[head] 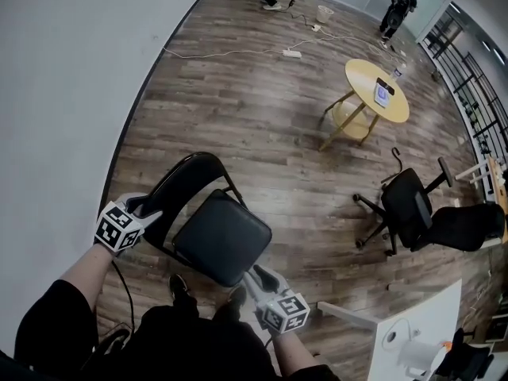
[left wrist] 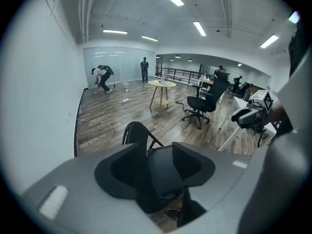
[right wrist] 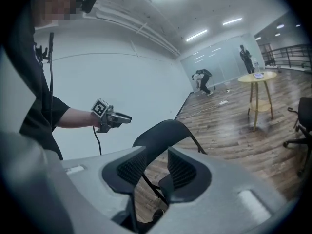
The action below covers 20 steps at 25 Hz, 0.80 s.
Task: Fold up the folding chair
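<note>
The black folding chair stands unfolded on the wood floor, its padded seat [head: 222, 238] in front of my legs and its curved backrest [head: 189, 175] toward the wall. My left gripper [head: 153, 211] hovers open at the chair's left side, just beside the backrest frame. In the left gripper view the left gripper [left wrist: 161, 165] has its jaws apart, with the seat [left wrist: 165, 177] showing beyond the gap. My right gripper [head: 254, 276] is at the seat's front right corner. In the right gripper view the right gripper [right wrist: 157, 172] is open with a narrow gap, and the backrest [right wrist: 163, 133] lies beyond it.
A white wall [head: 71, 94] runs close along the chair's left. A round yellow table [head: 377, 94], a black office chair [head: 409, 209] and a white desk [head: 421, 332] stand to the right. A cable with a power strip [head: 292, 53] lies farther off, where two people [head: 397, 10] stand.
</note>
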### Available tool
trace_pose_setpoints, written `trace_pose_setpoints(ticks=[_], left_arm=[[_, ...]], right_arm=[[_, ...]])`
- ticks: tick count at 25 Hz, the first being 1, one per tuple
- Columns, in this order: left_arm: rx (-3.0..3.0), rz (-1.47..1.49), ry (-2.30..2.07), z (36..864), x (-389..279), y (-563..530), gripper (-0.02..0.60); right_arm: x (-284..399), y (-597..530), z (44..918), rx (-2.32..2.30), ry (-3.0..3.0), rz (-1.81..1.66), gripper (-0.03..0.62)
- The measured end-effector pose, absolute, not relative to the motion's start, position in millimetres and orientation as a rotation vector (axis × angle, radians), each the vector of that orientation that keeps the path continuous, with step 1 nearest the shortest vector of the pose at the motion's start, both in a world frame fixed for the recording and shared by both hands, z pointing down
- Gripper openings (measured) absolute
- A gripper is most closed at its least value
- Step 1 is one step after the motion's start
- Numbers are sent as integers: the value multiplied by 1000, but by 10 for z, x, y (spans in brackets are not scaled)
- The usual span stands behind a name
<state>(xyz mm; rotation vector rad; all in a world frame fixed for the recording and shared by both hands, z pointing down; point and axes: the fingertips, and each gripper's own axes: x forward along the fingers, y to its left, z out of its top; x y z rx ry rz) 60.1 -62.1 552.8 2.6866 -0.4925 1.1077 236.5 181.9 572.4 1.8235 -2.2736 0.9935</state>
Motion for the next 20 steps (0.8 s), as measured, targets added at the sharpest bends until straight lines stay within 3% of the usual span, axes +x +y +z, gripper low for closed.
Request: trace_pose_setpoints(ticks=[20], left_arm=[[2403,1325,-504,6627,215,-1144,359]], right_arm=[[2503,1969,7268,1779,-1934,1360,268]])
